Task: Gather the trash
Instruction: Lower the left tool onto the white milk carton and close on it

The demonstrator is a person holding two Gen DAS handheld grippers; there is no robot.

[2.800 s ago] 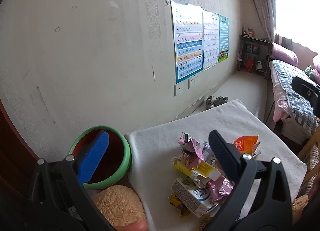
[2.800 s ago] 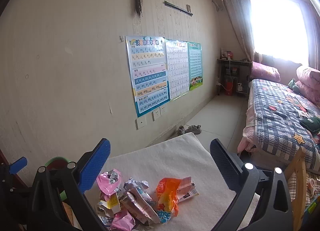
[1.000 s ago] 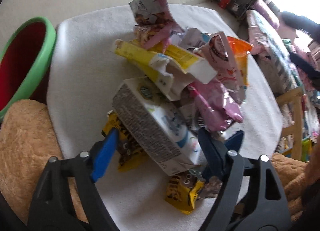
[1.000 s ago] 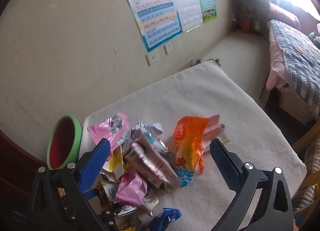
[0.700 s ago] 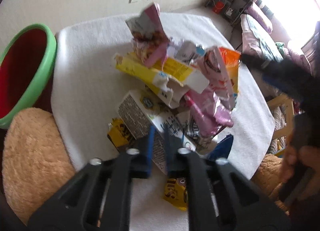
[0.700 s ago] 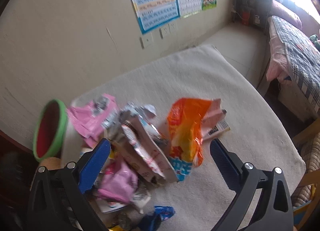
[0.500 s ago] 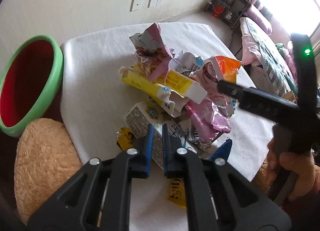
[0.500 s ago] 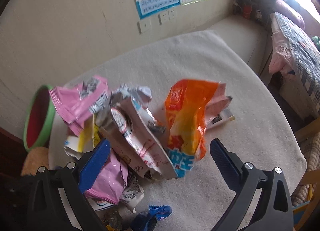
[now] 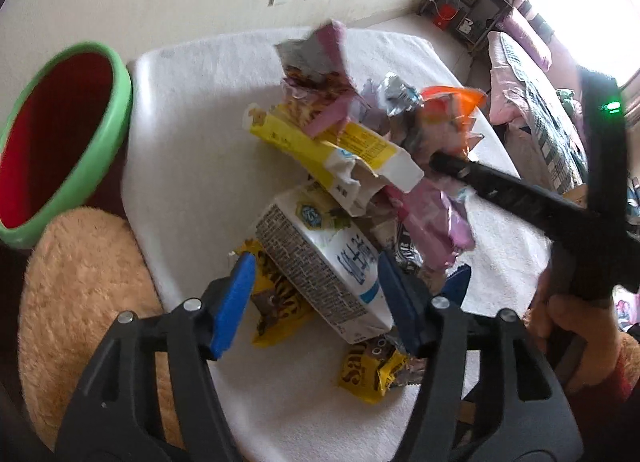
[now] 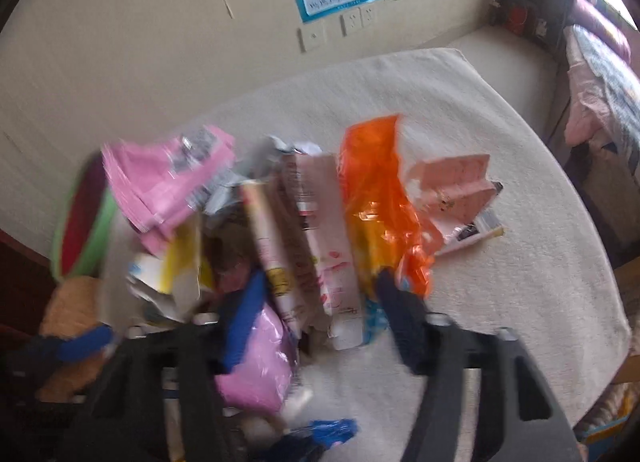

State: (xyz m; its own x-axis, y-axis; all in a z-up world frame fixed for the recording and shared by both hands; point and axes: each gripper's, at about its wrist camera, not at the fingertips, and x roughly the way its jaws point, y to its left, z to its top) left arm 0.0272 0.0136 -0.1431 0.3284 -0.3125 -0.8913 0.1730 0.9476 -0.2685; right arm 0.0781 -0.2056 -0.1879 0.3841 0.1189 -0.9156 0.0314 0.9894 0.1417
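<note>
A white cloth-covered table (image 9: 192, 134) carries your trash pile (image 9: 360, 166), right of the green bin (image 9: 120, 102). Your left gripper (image 9: 316, 294) is opening around the milk carton (image 9: 320, 258); your right gripper (image 10: 320, 302) pinches wrappers, so lifting may topple loose pieces.

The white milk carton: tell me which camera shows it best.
The left wrist view. There the white milk carton lies sharp and nearly whole between the left tool's blue pads, its printed side and top legible. The right wrist view is motion-blurred, and pink wrappers and the pile cover where it would lie; I cannot pick it out there.
</note>
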